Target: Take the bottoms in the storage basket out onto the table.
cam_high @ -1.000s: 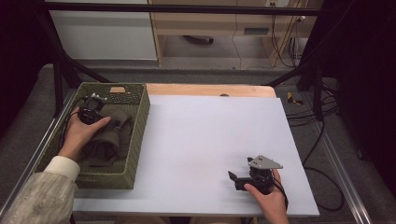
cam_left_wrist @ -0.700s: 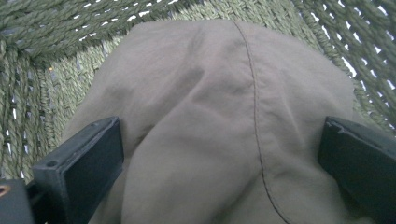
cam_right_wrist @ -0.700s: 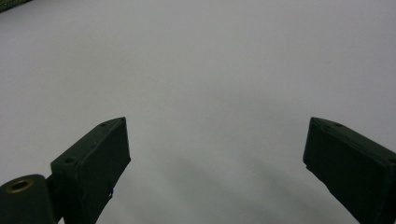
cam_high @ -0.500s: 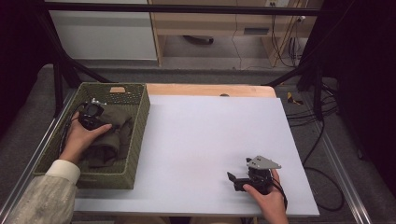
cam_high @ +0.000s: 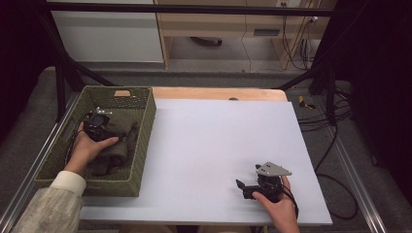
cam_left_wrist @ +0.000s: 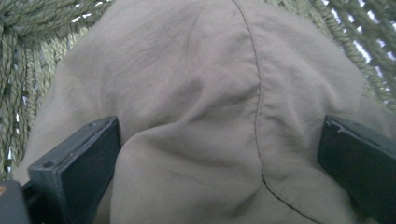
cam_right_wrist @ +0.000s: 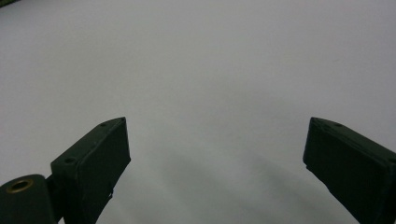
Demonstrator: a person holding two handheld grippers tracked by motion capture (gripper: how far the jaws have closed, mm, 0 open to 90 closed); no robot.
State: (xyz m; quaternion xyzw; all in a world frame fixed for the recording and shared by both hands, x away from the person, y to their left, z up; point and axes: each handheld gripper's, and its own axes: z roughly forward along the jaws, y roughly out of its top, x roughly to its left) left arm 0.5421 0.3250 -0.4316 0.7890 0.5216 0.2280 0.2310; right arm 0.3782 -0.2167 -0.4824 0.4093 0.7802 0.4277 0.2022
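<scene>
The left gripper [cam_high: 97, 127] sits down inside the woven green basket [cam_high: 141, 145] at the table's left edge, its jaws spread wide on either side of a raised hump of the khaki garment [cam_left_wrist: 196, 116], which lies bunched in the basket. Nothing is pinched yet. If the jaws close where they stand, they may catch only a thin ridge along the seam, and the cloth could slip free on the lift; reaching deeper risks snagging the basket weave. The right gripper [cam_high: 250, 190] rests wide open and empty on the white table [cam_high: 218, 141], near the right front.
</scene>
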